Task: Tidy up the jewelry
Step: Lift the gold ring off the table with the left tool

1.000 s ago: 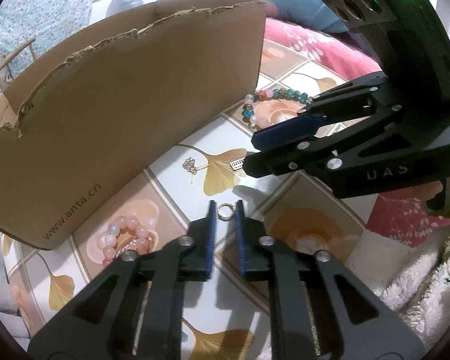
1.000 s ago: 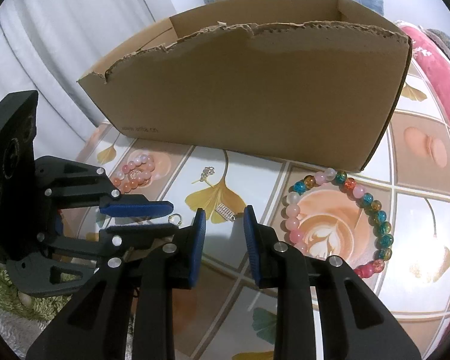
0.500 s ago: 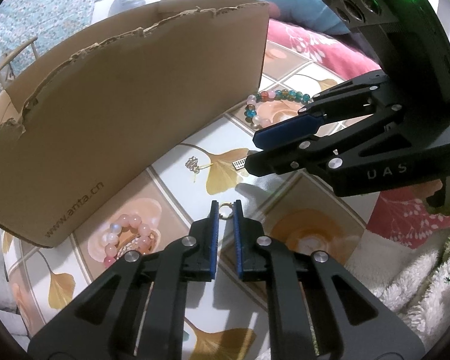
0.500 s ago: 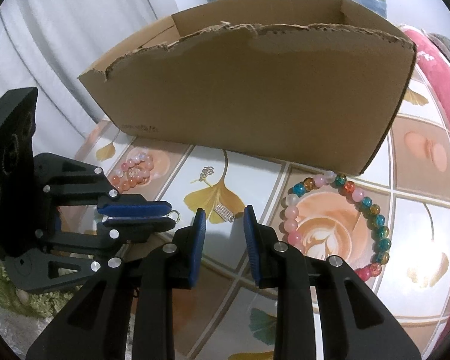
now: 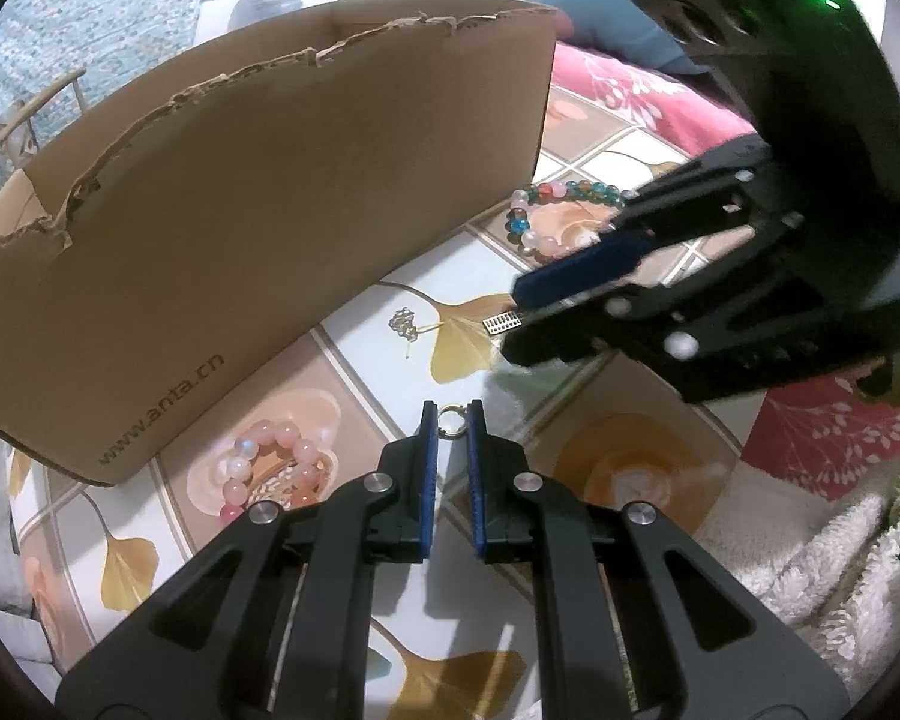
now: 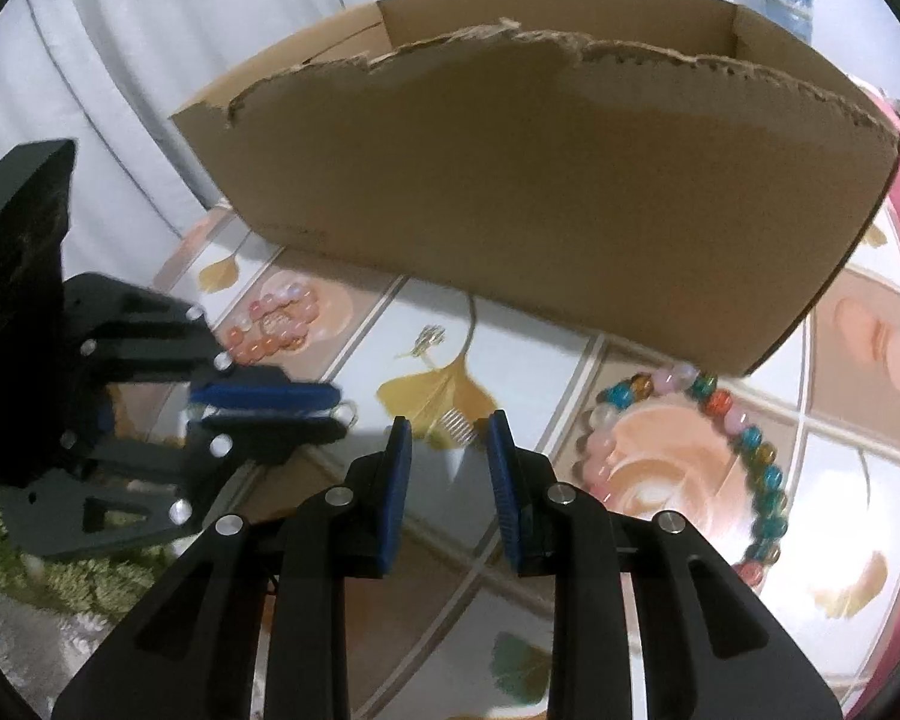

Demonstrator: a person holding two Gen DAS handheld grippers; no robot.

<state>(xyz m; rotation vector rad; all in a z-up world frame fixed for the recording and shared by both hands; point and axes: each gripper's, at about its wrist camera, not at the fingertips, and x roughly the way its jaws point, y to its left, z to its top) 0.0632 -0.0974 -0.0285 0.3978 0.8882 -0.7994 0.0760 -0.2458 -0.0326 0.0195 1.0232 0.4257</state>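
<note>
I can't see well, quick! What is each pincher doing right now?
Left gripper: closed on the small gold ring.
Right gripper: open, holding nothing, the little silver comb charm lying between its tips.

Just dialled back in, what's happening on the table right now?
Jewelry is being sorted beside a cardboard box. The left hand-held gripper is shut on a small gold ring. The right hand-held gripper hangs over a small silver comb charm, jaws apart. A pink bracelet and a multicolored bracelet lie on the tablecloth.
</note>
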